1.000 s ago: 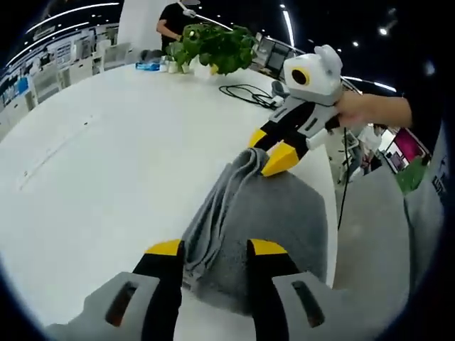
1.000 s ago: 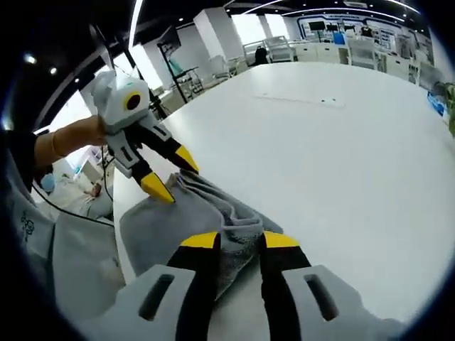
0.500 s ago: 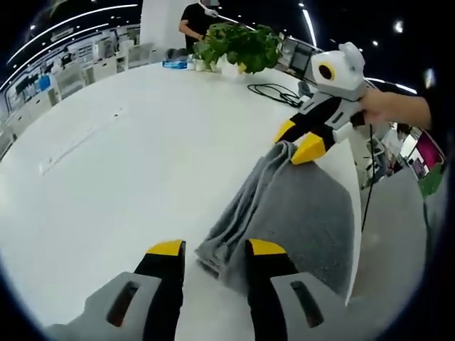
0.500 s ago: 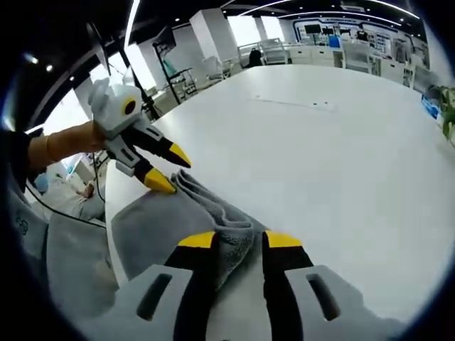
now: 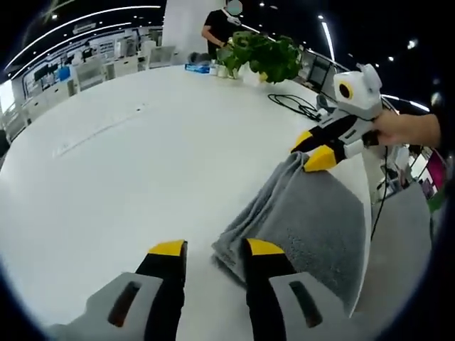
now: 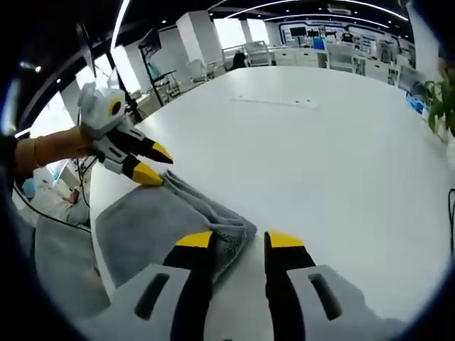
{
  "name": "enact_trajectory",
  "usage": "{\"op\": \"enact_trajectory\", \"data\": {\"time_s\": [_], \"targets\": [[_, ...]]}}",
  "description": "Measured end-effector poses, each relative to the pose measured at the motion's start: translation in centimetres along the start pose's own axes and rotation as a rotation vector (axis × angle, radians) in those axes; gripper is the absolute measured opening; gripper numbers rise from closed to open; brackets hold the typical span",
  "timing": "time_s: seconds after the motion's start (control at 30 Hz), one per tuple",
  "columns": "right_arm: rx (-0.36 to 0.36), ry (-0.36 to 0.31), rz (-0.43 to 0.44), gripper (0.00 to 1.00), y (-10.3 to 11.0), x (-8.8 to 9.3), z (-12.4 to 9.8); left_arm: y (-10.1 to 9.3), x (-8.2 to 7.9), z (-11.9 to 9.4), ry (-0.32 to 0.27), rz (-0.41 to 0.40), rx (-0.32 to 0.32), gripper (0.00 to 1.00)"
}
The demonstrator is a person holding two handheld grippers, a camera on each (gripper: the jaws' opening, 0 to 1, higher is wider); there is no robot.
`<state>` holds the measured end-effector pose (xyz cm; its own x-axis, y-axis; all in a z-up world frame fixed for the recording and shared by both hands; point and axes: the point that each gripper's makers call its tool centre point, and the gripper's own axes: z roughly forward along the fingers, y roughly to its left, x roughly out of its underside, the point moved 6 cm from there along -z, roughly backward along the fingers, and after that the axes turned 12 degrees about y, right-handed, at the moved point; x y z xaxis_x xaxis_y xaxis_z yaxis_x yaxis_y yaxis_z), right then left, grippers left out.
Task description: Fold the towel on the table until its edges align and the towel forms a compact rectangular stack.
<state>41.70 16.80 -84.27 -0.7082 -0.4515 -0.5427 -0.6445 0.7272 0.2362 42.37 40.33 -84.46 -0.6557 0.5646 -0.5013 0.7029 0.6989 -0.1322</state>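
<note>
A grey towel lies folded on the white table beside its edge, with a bunched ridge of folds along one long side. My left gripper stands open at the towel's near corner, which lies by the right jaw, ungripped. My right gripper is at the far corner, jaws apart, tips touching or just over the cloth. In the right gripper view the towel reaches up to my open right gripper, and the left gripper hovers open at the far corner.
A potted plant, a black cable and a blue item sit at the table's far end, where a person stands. The table's edge runs right beside the towel. Broad bare tabletop spreads beyond it.
Both grippers have drawn back along the towel, so its bunched fold has slipped out from between their jaws. The towel now lies longer and flatter.
</note>
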Motion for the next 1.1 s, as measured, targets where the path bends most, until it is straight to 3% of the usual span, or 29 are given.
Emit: {"op": "enact_trajectory", "data": {"time_s": [0.3, 0.37, 0.5, 0.63, 0.77, 0.83, 1.1], "targets": [[0.013, -0.027, 0.018, 0.29, -0.7, 0.4, -1.3, 0.1, 0.6, -0.7, -0.024, -0.036, -0.046, 0.37], [0.018, -0.031, 0.023, 0.29, -1.0, 0.6, -1.7, 0.3, 0.5, -1.1, -0.056, -0.038, -0.078, 0.41], [0.03, -0.025, 0.024, 0.29, -1.2, 1.4, -2.3, 0.4, 0.8, -1.9, -0.069, -0.039, -0.103, 0.46], [0.048, -0.004, 0.015, 0.29, -1.5, 2.5, -2.6, 0.2, 1.2, -2.6, -0.077, -0.033, -0.099, 0.45], [0.045, 0.016, 0.005, 0.3, -1.2, 3.7, -3.0, -0.2, 0.8, -2.9, -0.125, -0.036, -0.036, 0.41], [0.045, 0.019, 0.005, 0.3, -1.0, 4.1, -3.1, -0.2, 0.6, -3.1, -0.137, -0.034, -0.034, 0.41], [0.039, 0.043, -0.014, 0.3, 0.0, 5.4, -3.6, -0.2, 1.9, -3.5, -0.087, -0.003, -0.068, 0.43]]}}
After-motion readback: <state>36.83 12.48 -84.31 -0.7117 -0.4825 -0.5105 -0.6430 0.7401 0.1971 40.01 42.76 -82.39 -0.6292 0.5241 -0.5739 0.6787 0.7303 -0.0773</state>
